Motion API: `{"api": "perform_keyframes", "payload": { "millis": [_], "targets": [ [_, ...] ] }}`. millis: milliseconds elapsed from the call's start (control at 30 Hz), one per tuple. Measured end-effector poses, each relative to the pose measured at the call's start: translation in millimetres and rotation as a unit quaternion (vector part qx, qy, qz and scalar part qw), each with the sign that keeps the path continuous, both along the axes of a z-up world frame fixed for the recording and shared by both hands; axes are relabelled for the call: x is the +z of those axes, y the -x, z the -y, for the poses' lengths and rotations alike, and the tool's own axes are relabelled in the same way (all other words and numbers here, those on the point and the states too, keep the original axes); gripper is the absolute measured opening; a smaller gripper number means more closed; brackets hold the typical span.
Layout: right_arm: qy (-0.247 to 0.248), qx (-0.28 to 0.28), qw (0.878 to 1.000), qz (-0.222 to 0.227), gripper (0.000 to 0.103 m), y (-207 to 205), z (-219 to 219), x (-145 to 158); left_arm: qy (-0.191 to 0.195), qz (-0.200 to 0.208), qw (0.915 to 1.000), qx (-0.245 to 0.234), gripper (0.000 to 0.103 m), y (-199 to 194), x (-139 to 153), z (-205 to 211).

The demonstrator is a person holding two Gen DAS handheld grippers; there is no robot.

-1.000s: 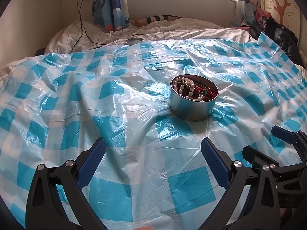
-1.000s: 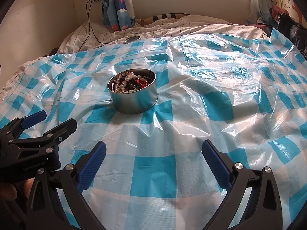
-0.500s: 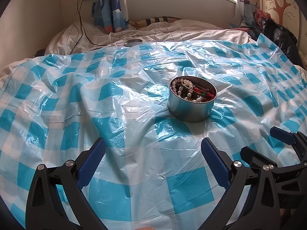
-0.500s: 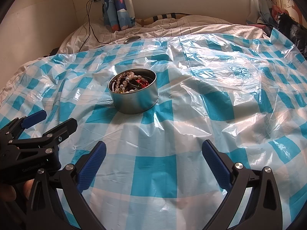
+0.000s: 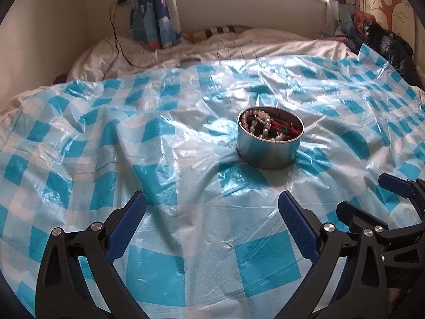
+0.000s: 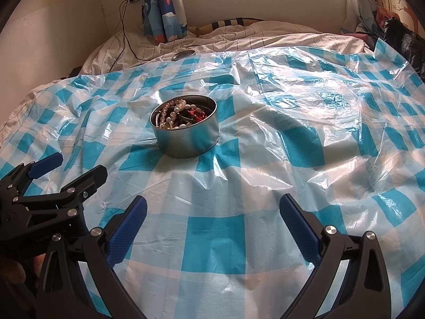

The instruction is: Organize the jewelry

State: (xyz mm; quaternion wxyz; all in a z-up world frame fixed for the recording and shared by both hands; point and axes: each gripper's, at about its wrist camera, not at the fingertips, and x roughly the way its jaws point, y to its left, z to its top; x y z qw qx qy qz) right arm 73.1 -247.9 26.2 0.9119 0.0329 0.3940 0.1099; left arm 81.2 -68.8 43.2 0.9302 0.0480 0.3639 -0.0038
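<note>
A round silver tin (image 5: 268, 148) stands on a blue-and-white checked plastic sheet (image 5: 170, 159) spread over a bed. It holds a white pearl strand (image 5: 259, 125) and red and dark pieces of jewelry (image 5: 285, 129). The tin also shows in the right wrist view (image 6: 187, 138) with the pearls (image 6: 172, 114) inside. My left gripper (image 5: 212, 210) is open and empty, well short of the tin. My right gripper (image 6: 212, 212) is open and empty, near and to the right of the tin. Each gripper appears in the other's view: the right (image 5: 372, 199) and the left (image 6: 69, 170).
A round metal lid (image 6: 183, 55) lies at the sheet's far edge on the striped bedding (image 6: 239, 37). A charger cable (image 6: 124, 37) hangs from a wall socket at the back left. A curtain (image 6: 162, 5) and dark bags (image 5: 387, 45) sit at the back.
The left wrist view has dipped slightly, so the tin sits a little lower in it. The right gripper has barely moved. Both stay open.
</note>
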Motion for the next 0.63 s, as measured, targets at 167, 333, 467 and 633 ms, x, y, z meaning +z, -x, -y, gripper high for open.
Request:
{"api": "perform_keyframes", "payload": {
  "millis": [167, 333, 467, 633],
  "targets": [
    [0.0, 0.0, 1.0, 0.001, 0.096, 0, 0, 0, 0.03, -0.001, 0.9995, 0.005, 0.095, -1, 0, -8],
    [0.0, 0.0, 1.0, 0.001, 0.096, 0, 0, 0, 0.044, -0.024, 0.9984, 0.026, 0.095, -8, -5, -15],
    [0.0, 0.0, 1.0, 0.001, 0.096, 0, -1, 0, 0.063, -0.045, 0.9966, 0.031, 0.095, -11, -10, -20],
    [0.0, -0.001, 1.0, 0.001, 0.096, 1, -1, 0, 0.06, -0.045, 0.9969, 0.023, 0.095, -10, -10, -16]
  ]
}}
